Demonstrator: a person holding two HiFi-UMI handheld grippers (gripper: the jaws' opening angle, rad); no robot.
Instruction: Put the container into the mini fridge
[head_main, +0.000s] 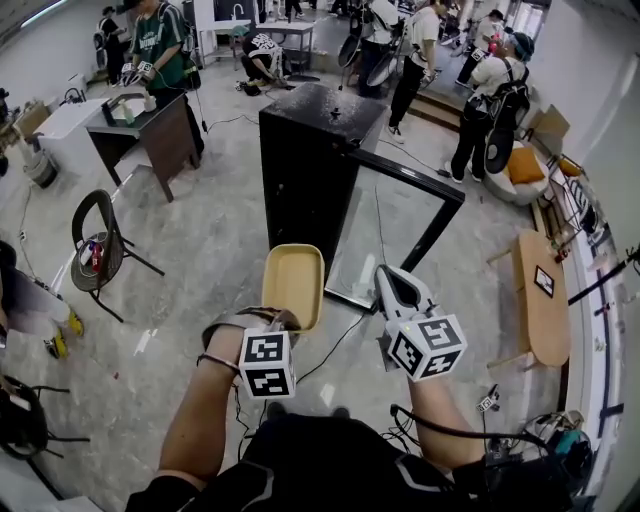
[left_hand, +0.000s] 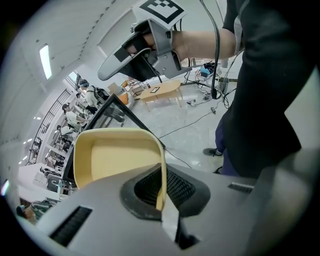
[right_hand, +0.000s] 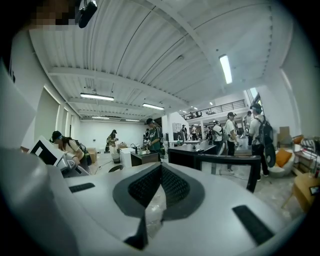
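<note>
The container (head_main: 293, 283) is a shallow pale-yellow tray held out level in front of me. My left gripper (head_main: 283, 318) is shut on its near rim; in the left gripper view the tray's (left_hand: 117, 160) thin edge is pinched between the dark pads (left_hand: 150, 187). The black mini fridge (head_main: 310, 160) stands just beyond it on the floor, its glass door (head_main: 395, 235) swung open to the right. My right gripper (head_main: 392, 280) hovers beside the tray on its right, shut with nothing in it, and points at the fridge (right_hand: 200, 157).
A black chair (head_main: 100, 245) stands at the left and a dark desk (head_main: 150, 125) behind it. A low wooden bench (head_main: 540, 300) is at the right. Several people stand at the back of the room. A cable (head_main: 335, 345) runs across the floor near my feet.
</note>
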